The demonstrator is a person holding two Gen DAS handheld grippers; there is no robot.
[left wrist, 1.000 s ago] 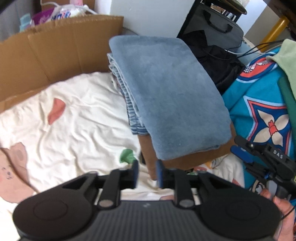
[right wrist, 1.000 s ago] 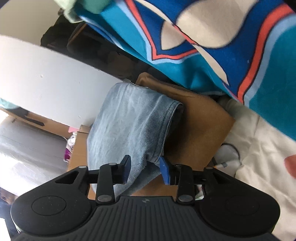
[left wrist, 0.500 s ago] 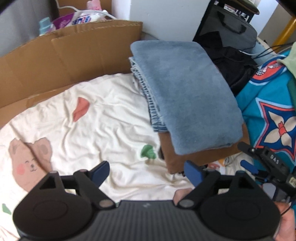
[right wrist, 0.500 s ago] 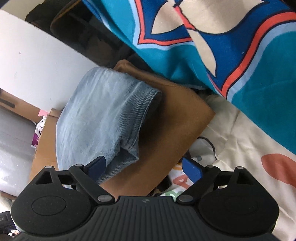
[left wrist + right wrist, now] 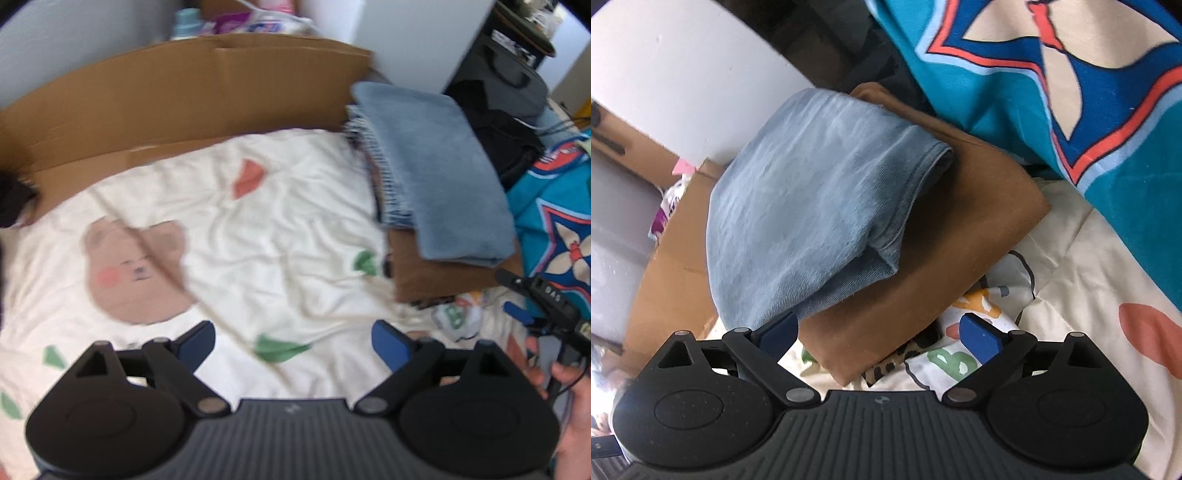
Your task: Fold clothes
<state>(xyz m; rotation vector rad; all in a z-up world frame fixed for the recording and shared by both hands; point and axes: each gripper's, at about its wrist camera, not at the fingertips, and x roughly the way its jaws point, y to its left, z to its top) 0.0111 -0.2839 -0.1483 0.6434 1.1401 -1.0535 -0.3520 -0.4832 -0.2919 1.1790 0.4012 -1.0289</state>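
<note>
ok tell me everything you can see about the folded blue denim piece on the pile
The folded denim is faded light blue with a soft, brushed look. It is folded into a thick rectangular bundle, its stitched hem edge showing at the near corner. It lies flat as the top layer of a stack, resting on a folded brown garment, with striped blue fabric showing at its side between them. Cardboard stands behind it. No gripper touches it.

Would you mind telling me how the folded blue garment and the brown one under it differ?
The folded blue garment lies on top; the brown garment sits beneath it. The blue one is faded denim-like cloth with a stitched hem showing, while the brown one looks plain and smooth. The brown one juts out past the blue one's edges. Both are folded and stacked together.
</note>
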